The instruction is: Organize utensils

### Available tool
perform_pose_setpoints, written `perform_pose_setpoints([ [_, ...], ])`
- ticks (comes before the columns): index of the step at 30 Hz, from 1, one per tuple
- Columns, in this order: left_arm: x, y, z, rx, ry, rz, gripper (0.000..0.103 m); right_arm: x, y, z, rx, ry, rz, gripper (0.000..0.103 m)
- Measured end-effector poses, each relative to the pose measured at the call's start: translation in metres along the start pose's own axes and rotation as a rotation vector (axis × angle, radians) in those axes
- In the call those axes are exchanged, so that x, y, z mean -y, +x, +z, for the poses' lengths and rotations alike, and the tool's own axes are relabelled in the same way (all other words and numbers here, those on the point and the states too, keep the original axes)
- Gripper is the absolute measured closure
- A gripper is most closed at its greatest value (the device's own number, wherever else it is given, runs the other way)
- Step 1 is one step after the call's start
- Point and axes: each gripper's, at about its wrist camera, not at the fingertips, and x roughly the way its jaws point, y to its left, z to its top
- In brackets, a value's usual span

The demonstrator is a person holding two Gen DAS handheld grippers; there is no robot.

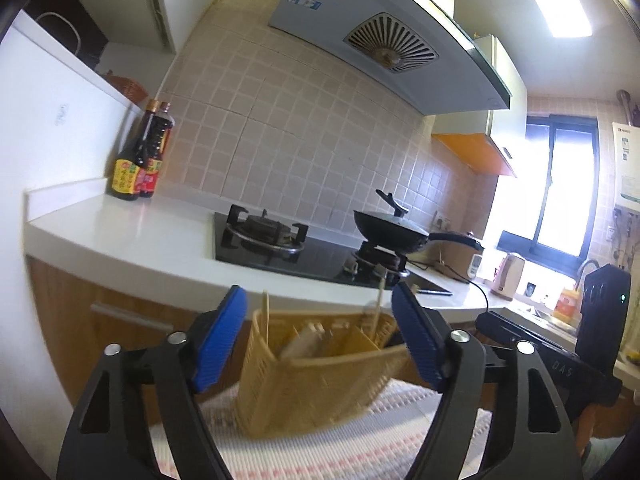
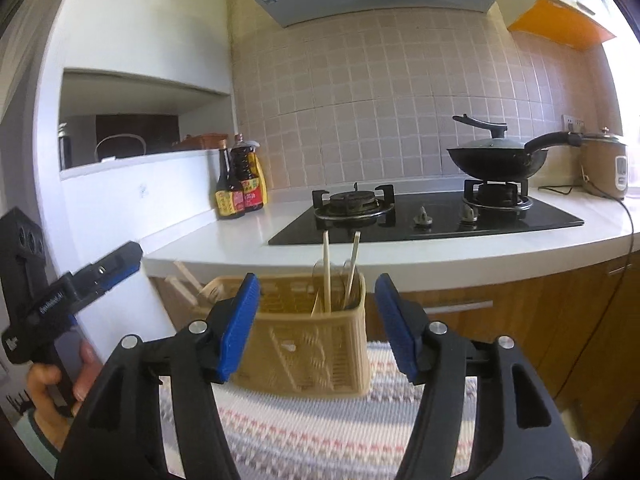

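Observation:
A tan woven utensil basket (image 1: 320, 376) with inner dividers stands on a striped mat (image 1: 360, 448). In the left wrist view it holds a chopstick (image 1: 378, 310), a thin stick and pale flat utensils (image 1: 308, 340). My left gripper (image 1: 320, 336) is open and empty, just before the basket. In the right wrist view the basket (image 2: 304, 352) holds two chopsticks (image 2: 327, 272) upright in its right compartment. My right gripper (image 2: 316, 328) is open and empty, its blue pads to either side of the basket. The left gripper (image 2: 104, 276) shows at the left, held by a hand.
A white counter (image 2: 248, 236) lies behind the basket, with a black gas hob (image 2: 424, 216), a lidded wok (image 2: 496, 156), sauce bottles (image 2: 240, 188) and a rice cooker (image 2: 604, 168). Wooden cabinet doors (image 2: 520, 320) are below. A kettle (image 1: 508, 276) stands near the window.

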Motion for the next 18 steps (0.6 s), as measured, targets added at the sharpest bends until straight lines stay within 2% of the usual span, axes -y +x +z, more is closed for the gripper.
perform_pose_setpoints([
  [1, 0.003, -0.008, -0.001, 0.002, -0.001, 0.005, 0.025, -0.002, -0.007, -0.003, -0.002, -0.006, -0.002, 0.045],
  [5, 0.013, -0.037, -0.010, -0.006, -0.022, 0.059, 0.019, -0.009, -0.033, -0.015, 0.003, -0.026, -0.031, 0.026],
  [11, 0.035, -0.058, -0.041, -0.012, -0.009, 0.198, 0.017, -0.014, -0.051, -0.042, 0.005, -0.053, -0.102, 0.022],
  [14, 0.055, -0.057, -0.062, -0.016, 0.075, 0.295, 0.017, -0.014, -0.055, -0.057, 0.009, -0.056, -0.128, 0.021],
  [18, 0.071, -0.057, -0.083, 0.012, 0.154, 0.388, 0.017, -0.005, -0.052, -0.075, 0.027, -0.046, -0.178, 0.019],
])
